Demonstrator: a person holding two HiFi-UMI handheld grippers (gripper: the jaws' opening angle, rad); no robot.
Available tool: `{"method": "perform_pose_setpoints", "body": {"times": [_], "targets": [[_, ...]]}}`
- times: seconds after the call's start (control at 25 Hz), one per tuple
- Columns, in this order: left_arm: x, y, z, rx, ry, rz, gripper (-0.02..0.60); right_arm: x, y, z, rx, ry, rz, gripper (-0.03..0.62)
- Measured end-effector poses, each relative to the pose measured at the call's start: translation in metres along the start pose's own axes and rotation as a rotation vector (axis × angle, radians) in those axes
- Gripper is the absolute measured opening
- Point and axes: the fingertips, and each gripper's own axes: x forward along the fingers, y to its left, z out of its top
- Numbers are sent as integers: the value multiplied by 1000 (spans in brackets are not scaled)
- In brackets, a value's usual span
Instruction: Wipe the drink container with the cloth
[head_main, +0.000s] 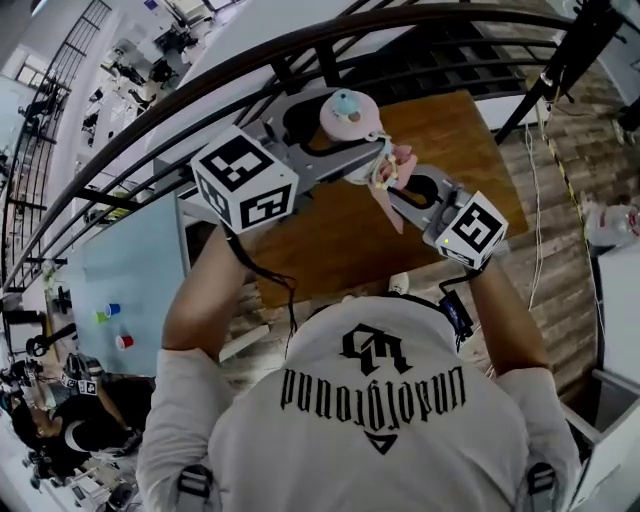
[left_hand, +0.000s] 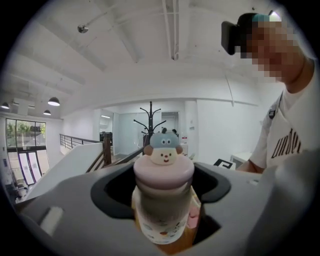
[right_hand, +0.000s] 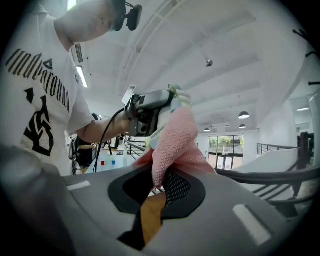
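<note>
My left gripper (head_main: 345, 140) is shut on the drink container (left_hand: 163, 200), a small bottle with a pink lid and a cartoon-figure cap (head_main: 349, 113), held upright above the wooden table (head_main: 330, 235). My right gripper (head_main: 398, 178) is shut on a pink mesh cloth (right_hand: 172, 142). In the head view the cloth (head_main: 397, 180) presses against the container's right side. In the right gripper view the cloth covers most of the bottle, and the left gripper's body (right_hand: 147, 112) shows behind it.
A curved dark railing (head_main: 200, 90) runs past the table's far edge. A pale blue table (head_main: 130, 290) at the left carries small red and blue cups (head_main: 108, 313). A tripod leg (head_main: 540, 85) stands at the right over wood flooring with cables.
</note>
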Motion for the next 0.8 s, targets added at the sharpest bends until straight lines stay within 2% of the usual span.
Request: {"method": "perform_pose_setpoints", "body": {"times": [0.12,0.28,0.44,0.68,0.8], "targets": [[9,11,1,-19,6,46,383,3,-6,-13,29,7,23,37],[18,20,1,-40,6,109,383,5,-12,-8,31,-20,13,37],[27,31,4,-56,-2,162,383,12,-14,-8,6,-6,-7,37],[38,43,10,-68,-2,218,383,19,-6,-11,-22,10,37,37],[45,46,8,-70,8,231,383,16,-18,0,-58,-7,-12,37]]}}
